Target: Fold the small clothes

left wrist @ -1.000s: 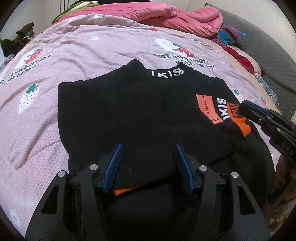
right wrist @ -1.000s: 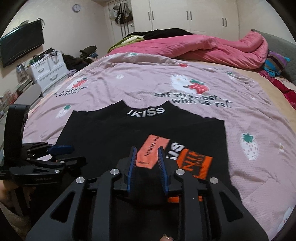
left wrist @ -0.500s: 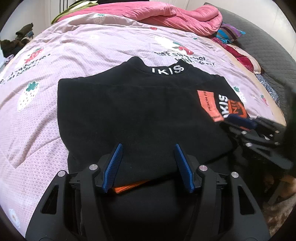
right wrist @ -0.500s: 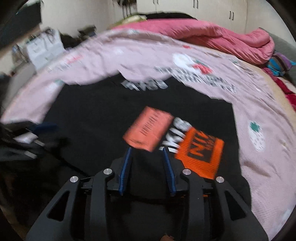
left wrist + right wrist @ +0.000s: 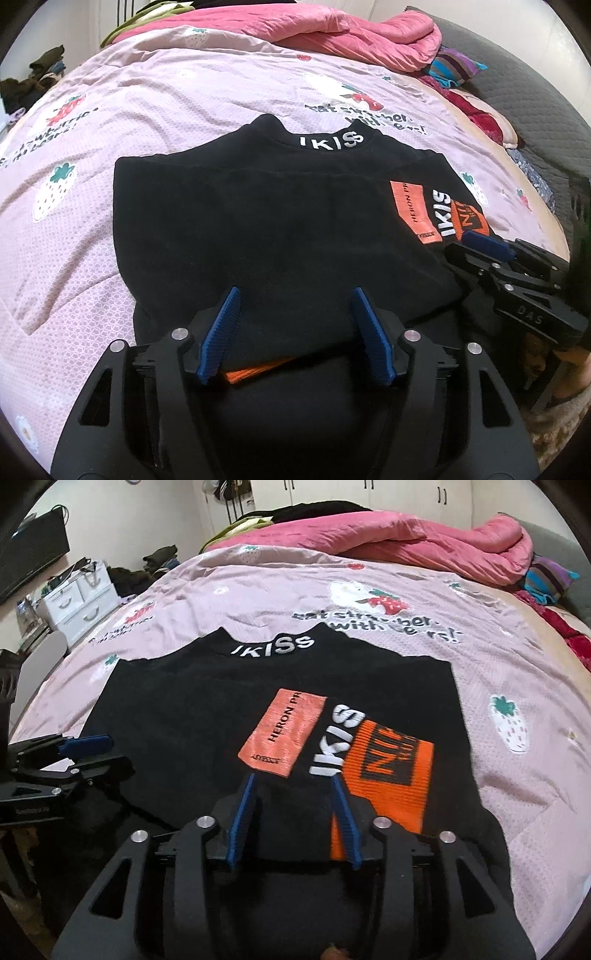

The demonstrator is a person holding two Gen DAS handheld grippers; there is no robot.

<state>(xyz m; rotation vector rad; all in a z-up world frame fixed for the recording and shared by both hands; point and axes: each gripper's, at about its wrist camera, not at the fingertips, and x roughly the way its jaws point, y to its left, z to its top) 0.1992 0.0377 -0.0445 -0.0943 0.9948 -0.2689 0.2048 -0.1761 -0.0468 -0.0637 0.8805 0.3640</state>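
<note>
A folded black sweater is spread on the bed. Both the left claw and right claw are seen opening over its near edge at lower centre, nothing clamped.

The black sweater is matt, fuzzy knit with a ribbed orange cuff; the pink bedspread is quilted cloth.

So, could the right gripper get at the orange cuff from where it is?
Probably yes. The right gripper, jaws opening with nothing pinched, sits just over the black top, and the orange cuff lies uncovered beside its right finger.
</note>
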